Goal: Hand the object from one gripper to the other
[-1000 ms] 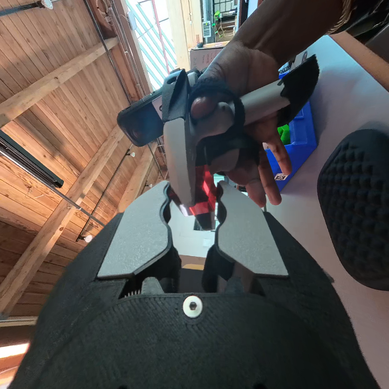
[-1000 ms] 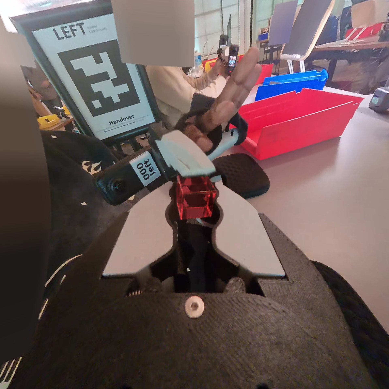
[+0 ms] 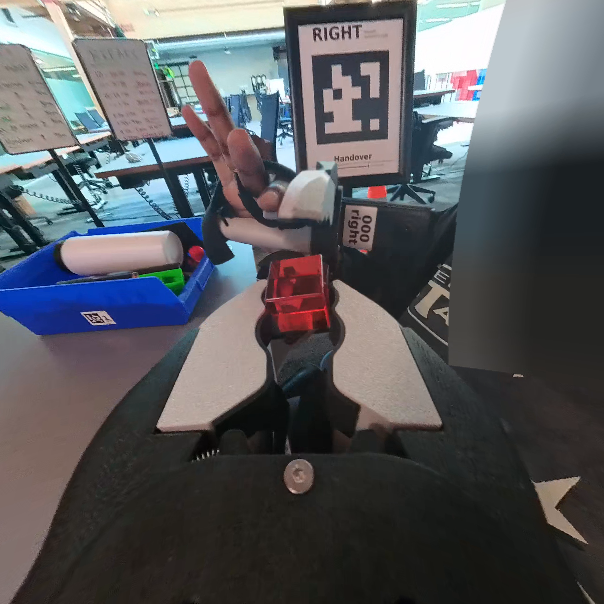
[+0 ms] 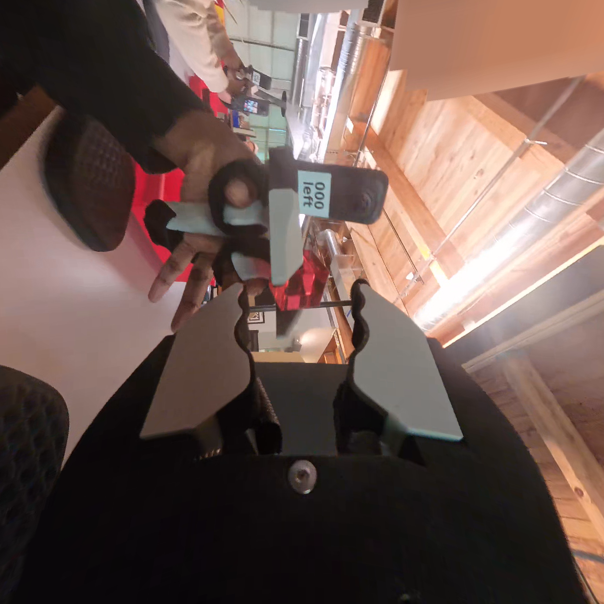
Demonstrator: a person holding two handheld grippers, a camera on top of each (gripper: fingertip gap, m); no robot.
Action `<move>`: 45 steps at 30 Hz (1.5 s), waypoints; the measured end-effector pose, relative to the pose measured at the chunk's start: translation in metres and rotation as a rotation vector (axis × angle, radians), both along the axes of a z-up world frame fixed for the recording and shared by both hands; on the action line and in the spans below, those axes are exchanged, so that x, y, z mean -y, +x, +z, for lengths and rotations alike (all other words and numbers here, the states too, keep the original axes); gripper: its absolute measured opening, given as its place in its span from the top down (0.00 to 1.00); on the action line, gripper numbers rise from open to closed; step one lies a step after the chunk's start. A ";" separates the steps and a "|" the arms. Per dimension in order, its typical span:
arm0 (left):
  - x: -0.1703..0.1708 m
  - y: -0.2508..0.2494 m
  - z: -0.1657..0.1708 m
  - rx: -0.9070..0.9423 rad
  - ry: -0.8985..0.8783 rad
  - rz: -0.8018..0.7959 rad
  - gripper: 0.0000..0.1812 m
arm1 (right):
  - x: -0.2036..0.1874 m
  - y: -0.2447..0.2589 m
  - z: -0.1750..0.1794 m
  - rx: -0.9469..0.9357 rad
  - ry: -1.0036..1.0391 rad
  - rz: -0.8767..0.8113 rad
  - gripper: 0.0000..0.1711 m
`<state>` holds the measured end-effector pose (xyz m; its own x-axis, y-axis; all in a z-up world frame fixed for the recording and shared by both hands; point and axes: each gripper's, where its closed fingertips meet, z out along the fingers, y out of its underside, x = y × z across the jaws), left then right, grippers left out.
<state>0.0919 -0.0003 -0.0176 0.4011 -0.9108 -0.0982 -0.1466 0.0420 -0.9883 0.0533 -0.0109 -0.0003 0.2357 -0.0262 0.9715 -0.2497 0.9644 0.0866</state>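
Red translucent cube (image 3: 295,295) sits clamped between the fingertips of the left hand-held gripper (image 3: 298,299), raised above the table (image 3: 81,376). Right hand-held gripper (image 4: 297,302) stands spread wide just short of the cube, not touching. Judged mid-handover; next, a clean withdrawal from the cube.

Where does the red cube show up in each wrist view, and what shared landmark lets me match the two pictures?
Left wrist view: the red cube sits just above centre, clamped between the left gripper fingertips.
Right wrist view: the cube is near centre, held by the far gripper, just beyond the open right gripper.
Shared landmark: the cube itself; the views otherwise share little.
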 end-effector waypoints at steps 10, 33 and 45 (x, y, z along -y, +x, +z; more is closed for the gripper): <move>0.004 -0.007 0.039 0.181 0.251 0.032 0.67 | -0.003 -0.004 0.006 0.032 -0.130 -0.007 0.80; -0.031 -0.017 0.018 -0.852 1.371 0.520 0.80 | -0.011 0.000 -0.011 0.951 -1.527 0.293 0.80; -0.020 -0.035 0.052 -0.141 0.743 0.430 0.81 | -0.023 0.020 0.036 0.214 -0.739 0.266 0.59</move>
